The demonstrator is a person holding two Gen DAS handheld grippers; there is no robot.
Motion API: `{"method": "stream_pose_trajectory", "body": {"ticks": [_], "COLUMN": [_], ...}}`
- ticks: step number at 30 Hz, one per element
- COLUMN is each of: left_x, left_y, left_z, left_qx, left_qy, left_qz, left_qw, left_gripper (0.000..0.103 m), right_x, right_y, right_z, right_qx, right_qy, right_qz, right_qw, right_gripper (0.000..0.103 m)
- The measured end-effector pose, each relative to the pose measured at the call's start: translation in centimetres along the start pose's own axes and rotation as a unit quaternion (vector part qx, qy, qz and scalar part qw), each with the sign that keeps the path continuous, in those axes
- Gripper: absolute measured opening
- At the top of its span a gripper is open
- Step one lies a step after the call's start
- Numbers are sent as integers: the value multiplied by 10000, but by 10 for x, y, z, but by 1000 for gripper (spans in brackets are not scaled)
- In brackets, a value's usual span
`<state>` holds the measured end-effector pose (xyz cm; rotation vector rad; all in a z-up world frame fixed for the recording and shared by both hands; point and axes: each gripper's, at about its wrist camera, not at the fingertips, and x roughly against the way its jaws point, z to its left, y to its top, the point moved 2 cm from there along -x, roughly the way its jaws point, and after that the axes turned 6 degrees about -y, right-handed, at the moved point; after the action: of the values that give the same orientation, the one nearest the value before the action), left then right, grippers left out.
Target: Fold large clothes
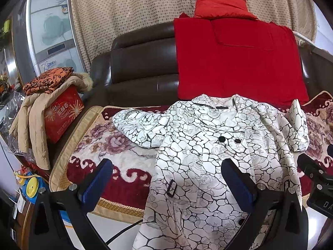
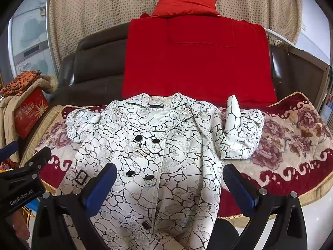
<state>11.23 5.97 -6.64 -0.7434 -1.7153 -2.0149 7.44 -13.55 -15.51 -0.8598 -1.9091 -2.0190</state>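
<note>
Left gripper jaws wide, nothing between the pads; blue pads hang above the coat hem and the seat edge. Right gripper likewise spread wide, empty, centred over the coat's button row.

Coat: white with a black crackle print, lying front-up on the floral seat cover, collar on the far side, hem spilling over the near edge toward the grippers. Black buttons ahead of the right gripper, black belt buckle just between the left gripper's fingers. Both short sleeves out to the sides; the right-hand one is bunched, with a strip poking up.

Nothing blocks either gripper's path to the cloth. The two grippers sit near each other: the right one's body shows at the right edge of the left view, the left one's at the left edge of the right view, marked "GenRobot.AI".

Beyond the coat: red blanket draped over the brown leather sofa back, red cushion on top, dotted beige curtain behind.

Far left of the left gripper: red gift box with Chinese lettering, too small to read, under a beige padded jacket and orange patterned cloth.

Left view only: fridge, yellow-and-blue toy on the floor.
</note>
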Motion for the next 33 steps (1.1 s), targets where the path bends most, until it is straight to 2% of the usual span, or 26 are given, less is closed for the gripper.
{"method": "stream_pose_trajectory", "body": {"ticks": [6,12,22,33], "left_x": [0,-3,-5,-6], "left_y": [-3,-14,-34,-43], "left_z": [0,-2,-7,-11], "left_qx": [-27,-64,-199,-249], "left_qy": [-21,-163,-190,-249], "left_qz": [34,296,633,800], "left_qw": [10000,9994,9976,9962], "left_gripper": [103,103,103,103], "right_x": [2,-2,-1,-1], "right_y": [-1,-9,-21,-26], "right_z": [1,1,-4,-2], "right_qx": [48,-6,102,128], "right_qy": [-24,134,118,161], "right_qz": [-3,448,785,816], "right_qw": [10000,9989,9968,9964], "right_gripper": [103,103,103,103]}}
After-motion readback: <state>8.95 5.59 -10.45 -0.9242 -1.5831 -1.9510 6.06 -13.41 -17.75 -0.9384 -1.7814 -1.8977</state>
